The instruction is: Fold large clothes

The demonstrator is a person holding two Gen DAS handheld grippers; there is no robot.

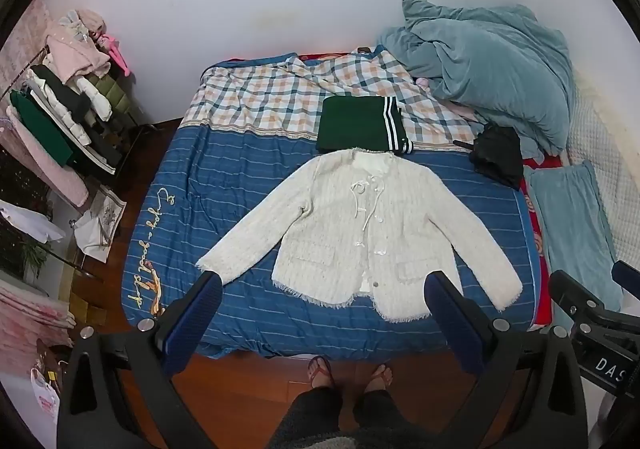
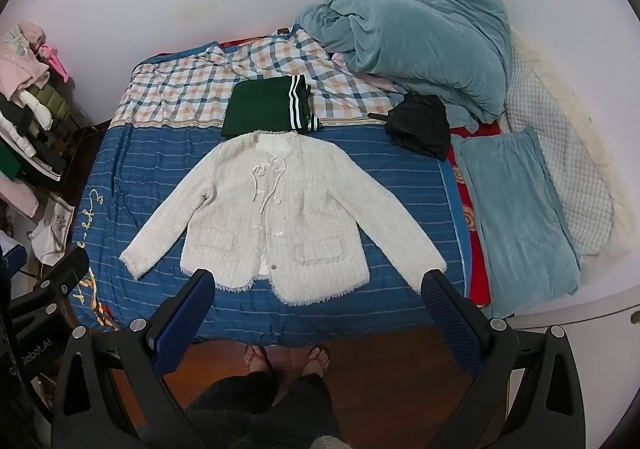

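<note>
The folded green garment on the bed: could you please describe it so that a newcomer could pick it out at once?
Start at the bed, where a blue striped sheet meets a plaid one. A white jacket lies spread flat in the middle, and the green garment sits just beyond its collar. Unlike the crumpled black garment to the right, it is a neat dark green rectangle with white-striped trim along one edge.

The cream-white tweed jacket (image 2: 276, 217) lies on a blue bedsheet (image 2: 400, 185) with pale stripes and a plaid upper band. The folded green garment (image 2: 260, 109) has white-and-navy stripes. The duvet (image 2: 420, 45) is teal; the black bundle (image 2: 420, 125) is perhaps trousers.
</note>
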